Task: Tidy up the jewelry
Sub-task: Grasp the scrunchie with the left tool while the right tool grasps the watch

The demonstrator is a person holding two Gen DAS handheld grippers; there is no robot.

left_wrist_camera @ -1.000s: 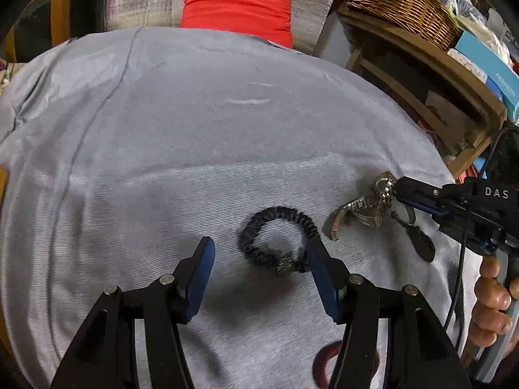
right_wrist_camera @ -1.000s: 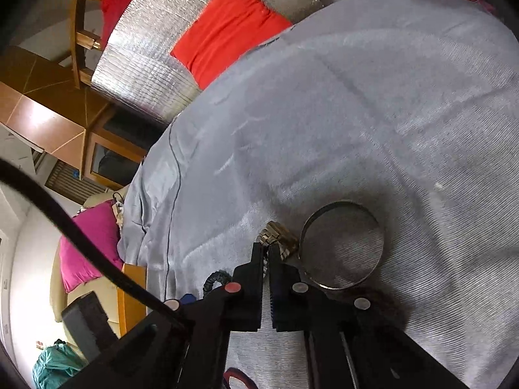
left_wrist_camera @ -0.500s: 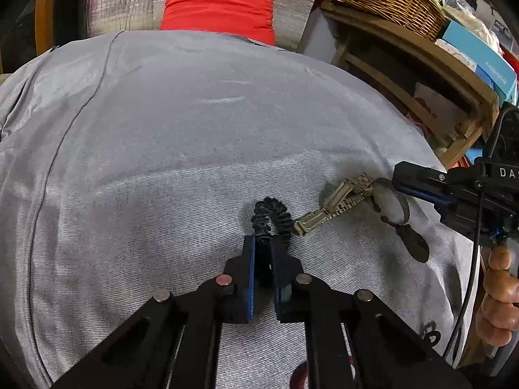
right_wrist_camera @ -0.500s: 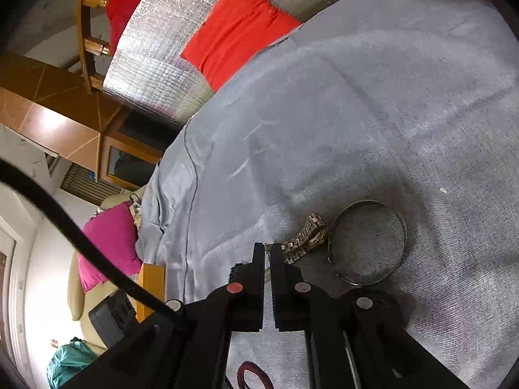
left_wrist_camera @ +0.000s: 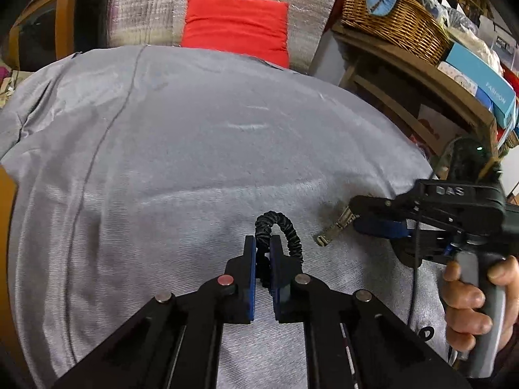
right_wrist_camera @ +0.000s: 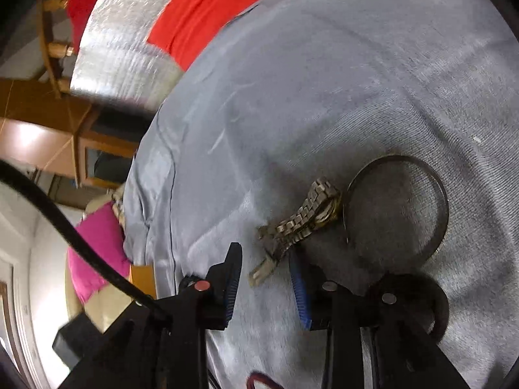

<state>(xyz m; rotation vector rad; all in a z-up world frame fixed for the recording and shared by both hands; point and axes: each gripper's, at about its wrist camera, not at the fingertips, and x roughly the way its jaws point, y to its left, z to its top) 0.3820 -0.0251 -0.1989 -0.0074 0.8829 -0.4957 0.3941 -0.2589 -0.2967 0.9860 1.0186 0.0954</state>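
Note:
My left gripper is shut on a black beaded bracelet, whose loop sticks out past the fingertips above the grey cloth. A metal link watch lies on the cloth; its strap end also shows in the left wrist view. My right gripper is open, its fingers either side of the strap's loose end, and it shows from the side in the left wrist view. A thin metal bangle lies right beside the watch.
A red cushion leans on a silver quilted backrest behind the cloth. A wooden shelf with a wicker basket and a blue box stands at the right. A pink cushion lies off the cloth's left side.
My left gripper closed on the black bracelet and lifted it. My right gripper, shut a moment ago on the watch strap, has opened; the watch lies on the cloth.

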